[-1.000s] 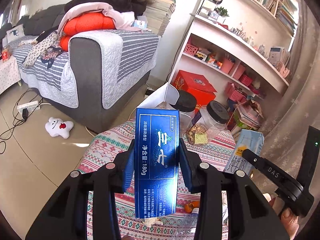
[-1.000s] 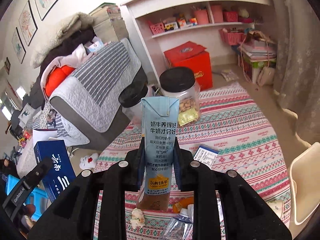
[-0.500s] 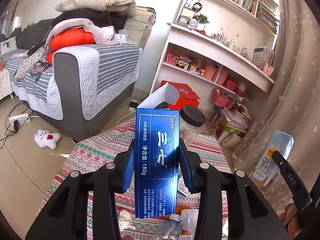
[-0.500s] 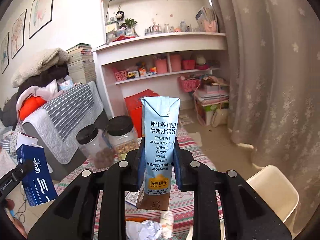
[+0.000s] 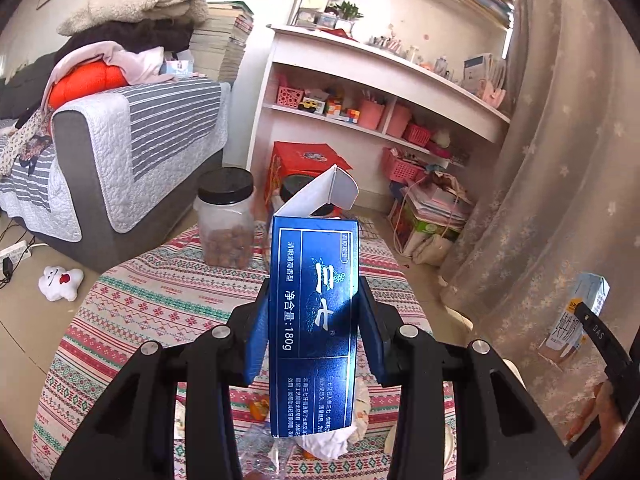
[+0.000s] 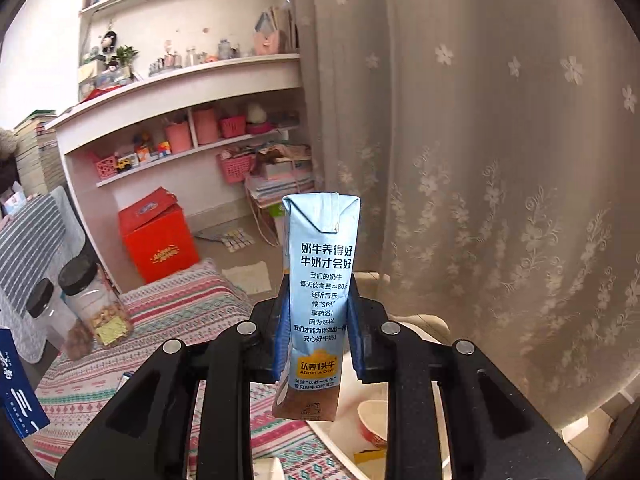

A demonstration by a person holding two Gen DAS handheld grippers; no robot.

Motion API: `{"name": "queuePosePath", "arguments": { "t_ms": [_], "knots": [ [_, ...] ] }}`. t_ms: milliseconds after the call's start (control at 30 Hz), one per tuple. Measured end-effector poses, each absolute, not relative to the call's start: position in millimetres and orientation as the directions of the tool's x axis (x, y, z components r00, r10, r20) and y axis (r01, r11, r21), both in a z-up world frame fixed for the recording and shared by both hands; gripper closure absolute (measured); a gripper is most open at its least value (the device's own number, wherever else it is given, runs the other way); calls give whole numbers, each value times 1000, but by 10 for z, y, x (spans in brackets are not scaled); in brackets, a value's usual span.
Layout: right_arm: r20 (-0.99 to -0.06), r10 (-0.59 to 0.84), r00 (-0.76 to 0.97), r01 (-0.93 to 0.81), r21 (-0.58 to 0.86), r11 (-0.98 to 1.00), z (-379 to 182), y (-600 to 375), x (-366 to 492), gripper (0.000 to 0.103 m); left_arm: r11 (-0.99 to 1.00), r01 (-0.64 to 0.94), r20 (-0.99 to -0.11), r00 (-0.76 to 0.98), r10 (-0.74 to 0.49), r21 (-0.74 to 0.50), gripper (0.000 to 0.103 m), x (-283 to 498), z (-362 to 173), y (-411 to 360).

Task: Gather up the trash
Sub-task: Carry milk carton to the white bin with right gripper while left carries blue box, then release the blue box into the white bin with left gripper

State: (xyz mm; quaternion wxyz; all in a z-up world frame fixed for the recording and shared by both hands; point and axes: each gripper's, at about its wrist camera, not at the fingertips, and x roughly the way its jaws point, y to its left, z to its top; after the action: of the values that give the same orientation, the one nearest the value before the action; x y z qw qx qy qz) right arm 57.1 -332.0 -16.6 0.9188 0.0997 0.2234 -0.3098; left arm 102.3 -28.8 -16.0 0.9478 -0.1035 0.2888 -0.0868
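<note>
The left gripper [image 5: 314,344] pinches a tall blue carton [image 5: 314,328] by its two narrow sides, upright, top flap open, so the empty box stays put while it is carried. It hangs over the near edge of the table [image 5: 160,300], whose patterned cloth carries crumpled paper scraps [image 5: 326,446] at that edge and a black-lidded jar [image 5: 227,220] by the far edge. The gripper points forward and somewhat down.

The right gripper [image 6: 316,340] is pressed onto a slim light-blue milk carton [image 6: 320,292], likewise upright and clamped at its lower half, so the sealed top stands clear of the fingers. It hangs beyond the right edge of the table, over a cream-coloured bin [image 6: 424,326]; what looks like a red-and-white paper cup [image 6: 372,420] lies inside, though the gripper hides most of it. That placement suggests the milk carton is lined up to be dropped in. This gripper also tilts forward and down, facing the curtain [image 6: 500,160].
</note>
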Motion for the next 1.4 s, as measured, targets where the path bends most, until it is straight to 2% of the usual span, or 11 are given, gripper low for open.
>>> {"name": "queuePosePath", "arguments": {
  "t_ms": [67, 100, 133, 200, 300, 467, 733, 1067, 1167, 1200, 1400],
  "knots": [
    [-500, -531, 684, 635, 50, 771, -205, -3481, 492, 61, 959, 138, -534, 806, -255, -249, 63, 1012, -177, -462],
    [-502, -538, 677, 648, 59, 760, -215, -3541, 432, 36, 956, 158, -537, 799, -271, -248, 63, 1006, -186, -567],
    [-491, -551, 675, 662, 74, 746, -204, -3611, 358, 27, 955, 175, -537, 795, -281, -241, 63, 994, -188, -672],
    [-466, -582, 666, 688, 82, 721, -146, -3721, 234, 25, 952, 209, -534, 791, -298, -223, 63, 982, -178, -906],
    [-426, -635, 645, 730, 98, 676, -67, -3866, 72, 10, 935, 274, -529, 772, -353, -224, 63, 939, -147, -1249],
    [-397, -698, 596, 784, 96, 614, -16, -4067, -127, 7, 902, 357, -523, 735, -431, -241, 63, 901, -37, -1829],
    [-436, -734, 521, 844, 132, 520, -11, -4392, -331, 7, 849, 475, -525, 674, -519, -229, 63, 807, 144, -2643],
    [-454, -764, 459, 887, 190, 420, -8, -4689, -584, 7, 777, 517, -619, 491, -612, -358, 61, 954, -119, -3354],
    [-450, -772, 448, 893, 182, 412, -6, -4712, -609, 7, 759, 512, -650, 424, -630, -402, 36, 997, -225, -3511],
    [-449, -776, 443, 895, 173, 411, -1, -4714, -605, 7, 758, 505, -648, 421, -634, -413, 32, 993, -233, -3515],
    [-444, -772, 454, 889, 162, 429, 6, -4638, -574, 7, 797, 496, -649, 488, -584, -344, 25, 899, -121, -3425]
  ]
}}
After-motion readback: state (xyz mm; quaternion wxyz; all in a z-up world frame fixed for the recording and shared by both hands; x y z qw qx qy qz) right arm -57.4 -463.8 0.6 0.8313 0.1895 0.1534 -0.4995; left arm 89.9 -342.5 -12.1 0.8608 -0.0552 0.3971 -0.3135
